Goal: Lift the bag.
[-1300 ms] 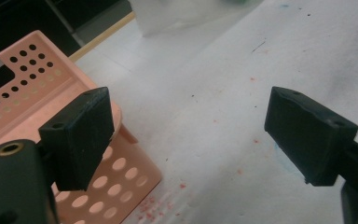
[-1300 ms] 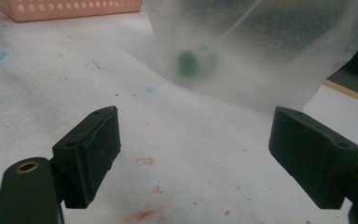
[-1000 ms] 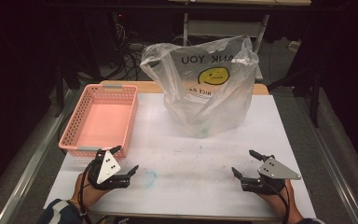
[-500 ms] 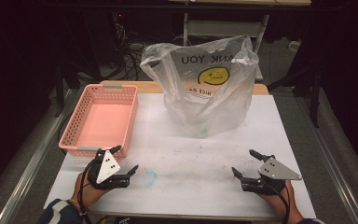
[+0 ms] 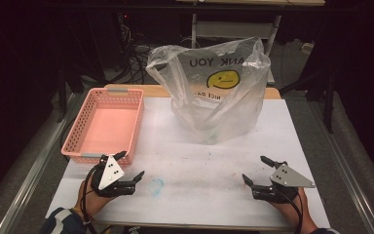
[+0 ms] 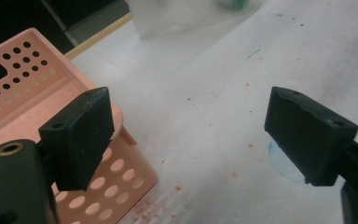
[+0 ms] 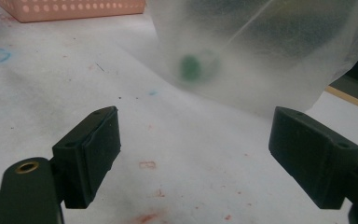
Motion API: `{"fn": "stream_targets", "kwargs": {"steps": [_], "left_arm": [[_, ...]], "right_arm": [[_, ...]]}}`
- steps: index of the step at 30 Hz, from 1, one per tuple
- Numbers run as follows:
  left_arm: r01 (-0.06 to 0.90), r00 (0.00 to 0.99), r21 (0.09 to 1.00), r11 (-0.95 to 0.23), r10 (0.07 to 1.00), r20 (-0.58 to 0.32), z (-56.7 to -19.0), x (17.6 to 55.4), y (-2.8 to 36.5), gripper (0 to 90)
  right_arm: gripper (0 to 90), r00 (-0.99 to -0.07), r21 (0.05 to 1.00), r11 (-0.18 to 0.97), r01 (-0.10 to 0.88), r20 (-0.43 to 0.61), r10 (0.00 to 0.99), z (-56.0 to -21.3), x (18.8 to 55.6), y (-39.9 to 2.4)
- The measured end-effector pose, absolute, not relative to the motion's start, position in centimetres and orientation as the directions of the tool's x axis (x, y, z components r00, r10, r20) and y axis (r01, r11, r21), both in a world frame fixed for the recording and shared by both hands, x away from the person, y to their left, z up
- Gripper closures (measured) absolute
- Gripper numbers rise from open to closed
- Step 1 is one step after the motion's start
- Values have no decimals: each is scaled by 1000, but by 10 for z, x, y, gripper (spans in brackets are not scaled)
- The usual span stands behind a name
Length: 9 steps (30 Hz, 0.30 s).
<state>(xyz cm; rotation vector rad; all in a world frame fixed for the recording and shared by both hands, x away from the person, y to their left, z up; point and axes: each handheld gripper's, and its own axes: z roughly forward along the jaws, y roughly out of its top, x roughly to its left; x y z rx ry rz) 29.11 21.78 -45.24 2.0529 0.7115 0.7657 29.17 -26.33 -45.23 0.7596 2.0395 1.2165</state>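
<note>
A clear plastic bag point(image 5: 214, 92) with a yellow smiley face and upside-down lettering stands at the back middle of the white table point(image 5: 199, 161). Through its wall a green object point(image 7: 189, 66) shows blurred. A pink perforated basket point(image 5: 104, 124) lies at the left, its inside bare. My left gripper point(image 5: 130, 165) rests open near the front left, beside the basket's near corner point(image 6: 121, 172), nothing between its jaws. My right gripper point(image 5: 256, 169) rests open near the front right, jaws pointing toward the bag point(image 7: 270, 51), holding nothing.
A faint blue ring mark point(image 5: 157, 185) and small red and dark specks stain the table. Dark floor, cables and a table frame lie beyond the far edge. Metal rails run along both sides of the table.
</note>
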Motion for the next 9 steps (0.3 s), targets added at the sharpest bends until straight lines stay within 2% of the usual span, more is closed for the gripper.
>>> {"fn": "stream_targets", "kwargs": {"steps": [9], "left_arm": [[217, 663, 834, -507, 704, 256, -454, 294, 215, 153]], "right_arm": [[173, -633, 899, 410, 156, -228, 740, -453, 293, -264]]}}
